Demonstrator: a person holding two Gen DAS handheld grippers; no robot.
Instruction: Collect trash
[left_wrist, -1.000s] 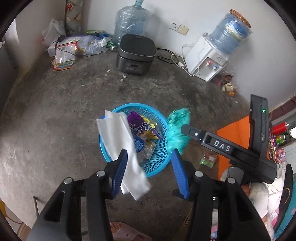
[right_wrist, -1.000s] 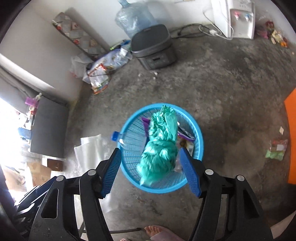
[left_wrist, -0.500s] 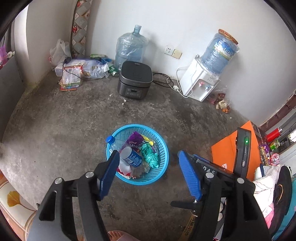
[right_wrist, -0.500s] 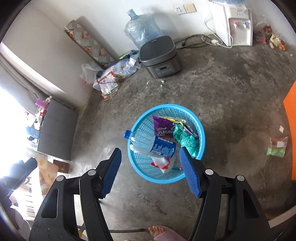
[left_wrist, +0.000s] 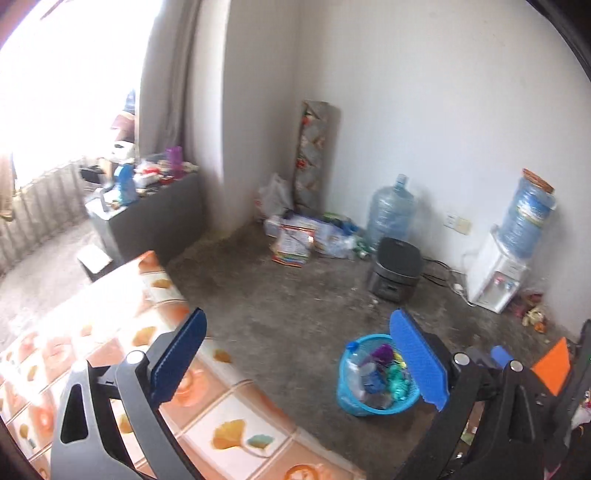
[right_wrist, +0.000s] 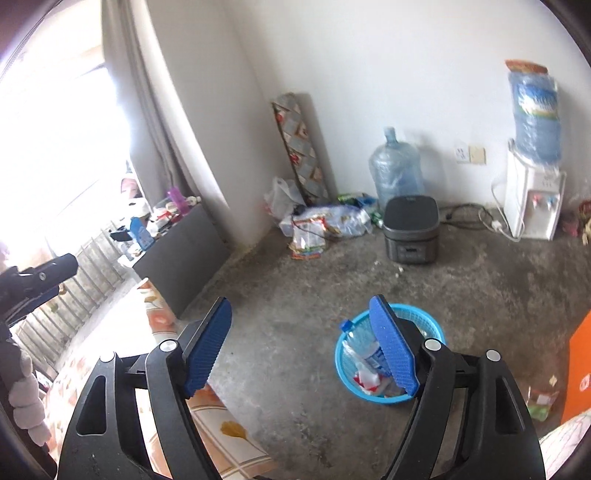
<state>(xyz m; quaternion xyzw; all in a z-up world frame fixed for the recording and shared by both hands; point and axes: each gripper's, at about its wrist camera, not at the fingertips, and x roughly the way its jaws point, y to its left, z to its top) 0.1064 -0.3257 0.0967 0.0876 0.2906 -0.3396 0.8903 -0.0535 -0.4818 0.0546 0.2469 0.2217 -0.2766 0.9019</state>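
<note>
While both jaws gape empty, a blue basket (right_wrist: 436, 325) sits on bare concrete floor (right_wrist: 480, 280).

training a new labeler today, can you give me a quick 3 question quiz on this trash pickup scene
1. True or false: the left hand-held gripper holds a piece of trash.
2. What lies in the blue basket with its blue cap at the rim? A) plastic bottle B) shoe C) mug
3. Fill in: the dark cooker stands on the floor between the empty water jug and the white water ______.

Key: 1 false, both the left and the right hand-held gripper are open and hold nothing. 2 A, the plastic bottle. 3 dispenser.
</note>
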